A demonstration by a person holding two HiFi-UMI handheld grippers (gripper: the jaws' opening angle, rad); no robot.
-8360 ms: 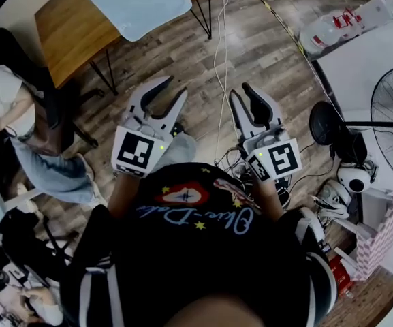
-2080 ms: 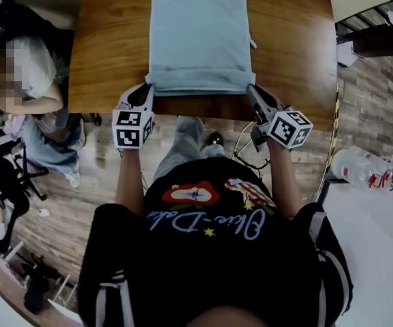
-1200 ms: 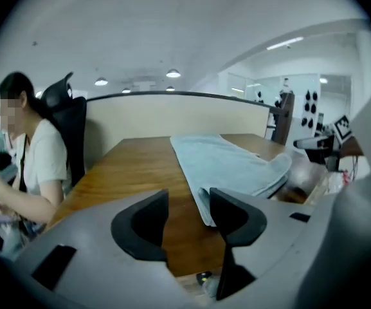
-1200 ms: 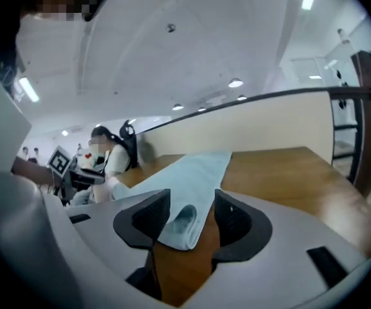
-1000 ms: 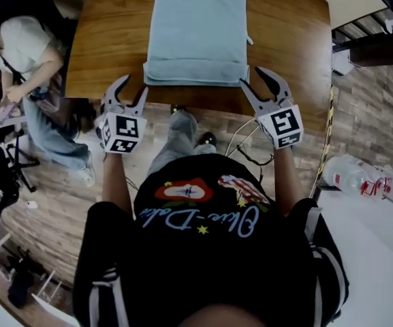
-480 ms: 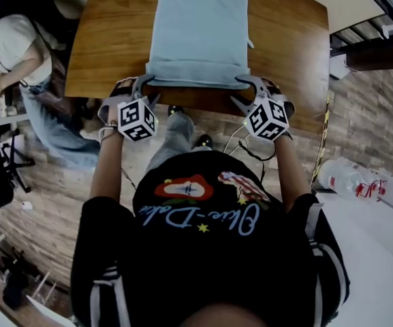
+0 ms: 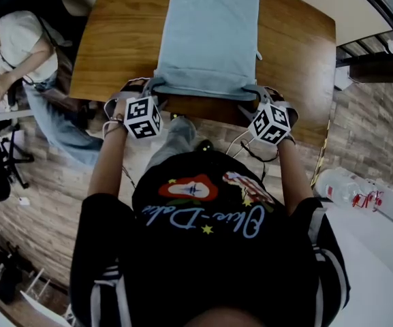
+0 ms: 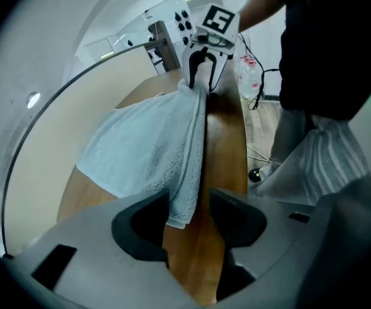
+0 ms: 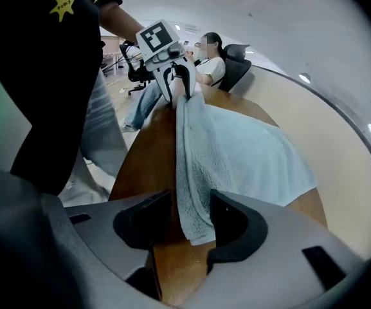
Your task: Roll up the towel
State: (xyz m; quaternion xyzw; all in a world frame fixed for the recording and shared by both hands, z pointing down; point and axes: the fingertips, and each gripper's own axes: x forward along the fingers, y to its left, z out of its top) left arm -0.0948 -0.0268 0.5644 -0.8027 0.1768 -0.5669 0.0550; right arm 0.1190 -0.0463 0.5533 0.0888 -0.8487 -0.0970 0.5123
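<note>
Wood-plank floor (image 7: 46,182) ran under a wooden worktop (image 7: 114,39). L tool (image 8: 188,214) had its jaws spread, not clamped. One near corner of the towel (image 7: 213,33) sat btwn them, w/ the cloth close to one jaw and a strip of bare wood showing by the other. R tool (image 9: 190,221) was likewise spread, straddling the other near corner, w/ a gap left beside the cloth. Both tools were at the towel's near edge, one at each end, tips pointing inward toward each other.

Towel was pale blue and lay lengthwise down the middle of the worktop, running away from the person. Its near edge, just back from the worktop's front, looked thick and folded over. The rest lay flat.

A seated person (image 7: 19,46) was off the worktop's L corner.
</note>
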